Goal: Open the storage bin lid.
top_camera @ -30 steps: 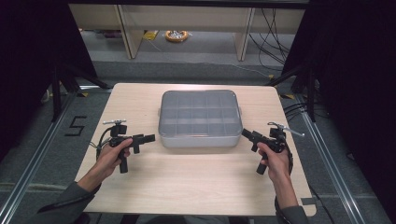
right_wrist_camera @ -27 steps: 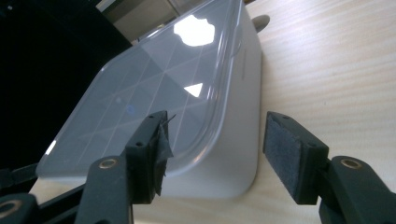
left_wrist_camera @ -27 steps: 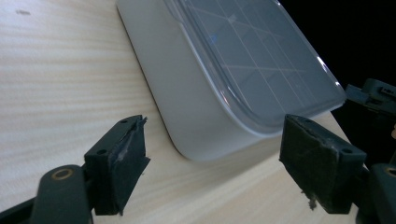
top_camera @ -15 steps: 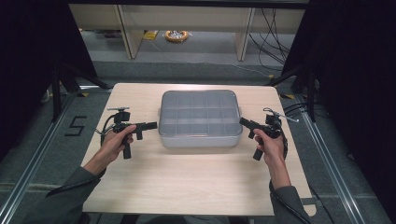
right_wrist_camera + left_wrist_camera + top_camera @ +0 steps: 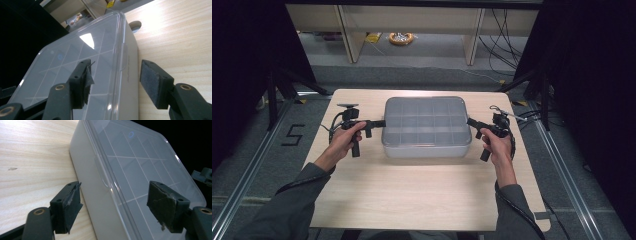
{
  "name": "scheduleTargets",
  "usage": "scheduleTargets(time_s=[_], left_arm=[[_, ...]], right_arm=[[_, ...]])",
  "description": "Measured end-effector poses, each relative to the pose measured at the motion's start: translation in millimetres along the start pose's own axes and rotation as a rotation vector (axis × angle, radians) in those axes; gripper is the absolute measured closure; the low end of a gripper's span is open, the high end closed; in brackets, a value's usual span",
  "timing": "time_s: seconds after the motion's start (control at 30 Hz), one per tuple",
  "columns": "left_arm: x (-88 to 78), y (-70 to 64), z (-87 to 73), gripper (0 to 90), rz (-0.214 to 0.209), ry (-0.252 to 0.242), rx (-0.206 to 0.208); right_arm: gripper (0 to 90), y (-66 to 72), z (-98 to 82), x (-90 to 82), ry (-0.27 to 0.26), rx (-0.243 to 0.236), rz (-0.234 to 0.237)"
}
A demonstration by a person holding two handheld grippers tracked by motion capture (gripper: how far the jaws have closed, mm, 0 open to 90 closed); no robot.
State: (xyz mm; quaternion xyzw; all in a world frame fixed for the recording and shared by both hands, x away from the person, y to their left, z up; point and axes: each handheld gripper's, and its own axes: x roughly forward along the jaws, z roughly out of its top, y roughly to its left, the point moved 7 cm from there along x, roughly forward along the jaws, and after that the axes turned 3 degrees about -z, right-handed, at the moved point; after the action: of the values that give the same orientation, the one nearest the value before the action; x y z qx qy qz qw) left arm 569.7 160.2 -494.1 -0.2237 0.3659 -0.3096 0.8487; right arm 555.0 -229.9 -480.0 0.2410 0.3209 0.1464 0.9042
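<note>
Translucent compartment box [image 5: 427,126] sits lid-on at centre of wooden tabletop [image 5: 412,195]. Left hand-held gripper [image 5: 381,123] and right hand-held gripper [image 5: 469,120] straddle opposite short-end lid rims, jaws parted, pads not pressing; left just narrowing. Likely symmetric two-sided hold.

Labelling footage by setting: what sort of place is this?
Probably a lab recording station: black curtains enclose a lone wooden table, metal rails run along the floor, and cables trail behind.

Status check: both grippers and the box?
Left gripper and right gripper open, each straddling a lid edge. Translucent grey compartmented plastic box lidded, flat on wooden table. Nothing in the way.
</note>
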Motion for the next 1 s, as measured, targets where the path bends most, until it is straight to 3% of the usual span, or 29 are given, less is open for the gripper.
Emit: scheduleTargets(time_s=[0.03,0.07,0.17,0.2,0.23,0.33,0.53,0.73,0.8,0.87,0.9,0.97,1.0], left_arm=[[1.8,0.4,1.0,25.8,0.005,0.006,-0.003],[3.8,0.5,2.2,26.4,0.007,0.006,0.003],[7.4,-1.8,3.9,29.5,0.006,0.009,-0.008],[10.8,-3.2,5.9,31.1,0.000,0.020,0.011],[13.0,-4.3,7.2,32.2,0.005,0.015,0.012],[18.3,-5.6,9.4,34.6,0.014,0.019,-0.008],[24.8,-3.7,11.8,42.3,0.029,0.030,0.018],[28.4,0.3,12.3,51.6,0.036,0.043,0.007],[29.2,-0.3,12.9,51.7,0.047,0.037,0.013],[28.7,-1.8,13.1,52.4,0.047,0.036,0.013],[28.7,-2.2,13.3,52.4,0.051,0.034,0.017],[28.1,-3.1,13.8,52.6,0.050,0.035,0.020],[27.2,-4.1,13.9,52.9,0.047,0.035,0.022]], right_arm=[[43.6,2.0,-0.7,0.9,0.013,0.037,0.000],[43.8,0.2,-0.1,3.6,0.000,0.013,0.006],[44.3,1.3,0.4,7.3,-0.004,0.032,0.012],[45.3,3.2,0.0,10.5,0.010,0.048,0.019],[45.6,2.4,0.5,12.7,0.004,0.023,0.019],[46.9,7.7,0.6,18.5,0.026,0.042,0.010],[48.7,8.4,2.1,28.1,0.016,0.024,-0.015],[52.1,8.3,-0.2,31.6,0.043,0.054,-0.008],[53.5,8.0,-0.5,33.8,0.031,0.044,-0.018],[55.0,3.5,-0.2,36.3,0.011,-0.021,-0.037],[54.8,9.1,-2.5,33.9,0.032,0.053,-0.042],[55.3,8.4,-1.8,33.4,0.013,0.027,-0.047],[55.8,9.7,-1.7,31.8,0.012,0.045,-0.048]])
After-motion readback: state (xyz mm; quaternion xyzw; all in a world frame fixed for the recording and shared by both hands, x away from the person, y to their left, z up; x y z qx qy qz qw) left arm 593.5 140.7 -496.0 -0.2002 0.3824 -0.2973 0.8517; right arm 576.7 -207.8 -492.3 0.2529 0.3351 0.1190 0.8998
